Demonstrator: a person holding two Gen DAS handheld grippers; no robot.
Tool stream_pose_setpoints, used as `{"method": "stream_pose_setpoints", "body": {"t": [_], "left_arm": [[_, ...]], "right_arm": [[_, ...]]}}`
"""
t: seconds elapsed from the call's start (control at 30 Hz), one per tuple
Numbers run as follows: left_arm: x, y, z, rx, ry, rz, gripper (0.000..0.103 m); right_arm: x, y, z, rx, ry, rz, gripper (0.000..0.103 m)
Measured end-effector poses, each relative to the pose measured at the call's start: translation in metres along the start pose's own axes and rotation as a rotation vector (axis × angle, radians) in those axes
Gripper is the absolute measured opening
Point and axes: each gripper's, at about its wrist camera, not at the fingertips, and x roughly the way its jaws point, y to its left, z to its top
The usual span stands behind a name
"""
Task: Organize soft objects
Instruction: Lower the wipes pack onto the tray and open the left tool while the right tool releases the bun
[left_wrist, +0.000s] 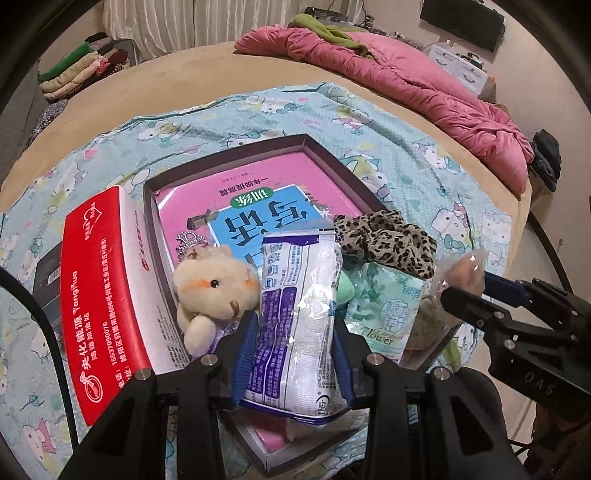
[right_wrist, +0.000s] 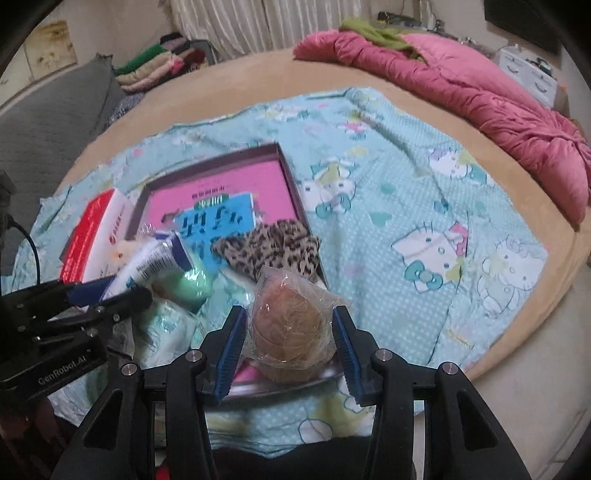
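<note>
My left gripper is shut on a white and blue soft packet, which stands upright between the blue pads over the near end of a dark-rimmed box. In the box lie a pink book, a cream plush bear, a leopard-print cloth and a green tissue pack. My right gripper is shut on a clear bag with a brown fibrous ball, above the box's near right corner. That bag shows at the right gripper's tip in the left wrist view.
A red and white carton leans against the box's left side. The box rests on a light blue cartoon-print sheet on a tan round bed. A pink quilt lies at the back right, folded clothes at the back left.
</note>
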Motion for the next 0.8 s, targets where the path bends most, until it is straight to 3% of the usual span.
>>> {"method": "stream_pose_setpoints", "body": {"t": [0.33,0.8], "left_arm": [[0.006,0.003,0.0,-0.01,0.01,0.001,0.039],[0.008,0.005,0.001,-0.023,0.014,-0.008,0.039]], "right_arm": [[0.015,0.01,-0.008,-0.06,0.069,0.009,0.049],[0.034,0.017,0.001,-0.086,-0.045,0.021,0.049]]}}
